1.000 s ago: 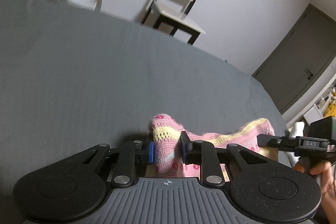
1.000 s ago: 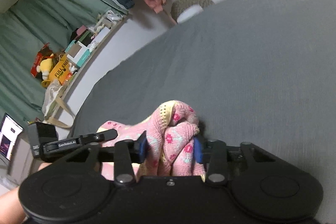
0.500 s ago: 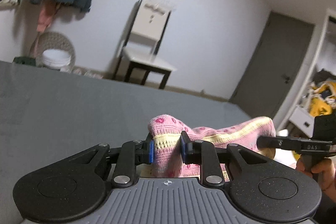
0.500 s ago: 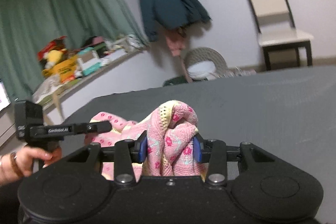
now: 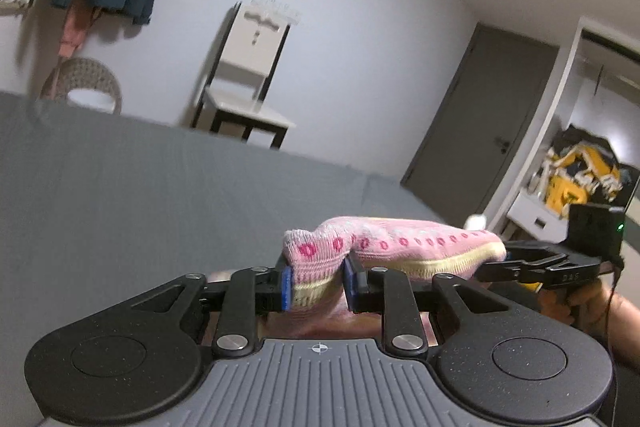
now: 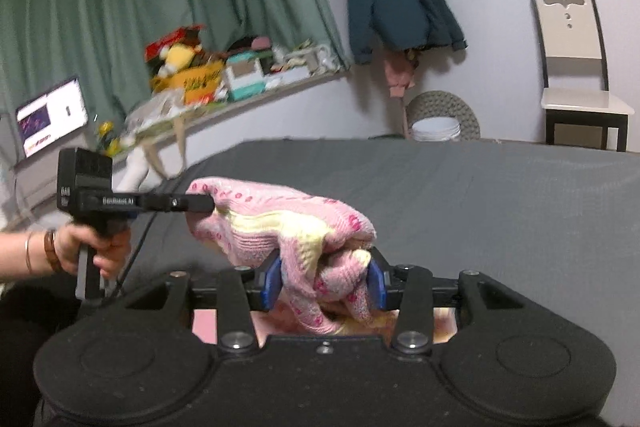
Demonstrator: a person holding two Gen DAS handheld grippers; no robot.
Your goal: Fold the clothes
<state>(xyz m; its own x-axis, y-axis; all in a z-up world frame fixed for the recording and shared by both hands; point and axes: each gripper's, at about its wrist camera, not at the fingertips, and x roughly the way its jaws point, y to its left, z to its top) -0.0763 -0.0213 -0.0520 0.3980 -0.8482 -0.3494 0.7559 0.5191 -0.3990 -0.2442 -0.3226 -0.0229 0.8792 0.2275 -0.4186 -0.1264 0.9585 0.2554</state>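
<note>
Grey bedding covers the bed that fills the lower room, with a green curtain behind a cluttered shelf and a chair against the pale wall. Stretched above the bed hangs a pink knitted garment with a yellow band. Its left end is clamped in the left gripper; its bunched right end sits between the right gripper pads, whose jaws are opening.
</note>
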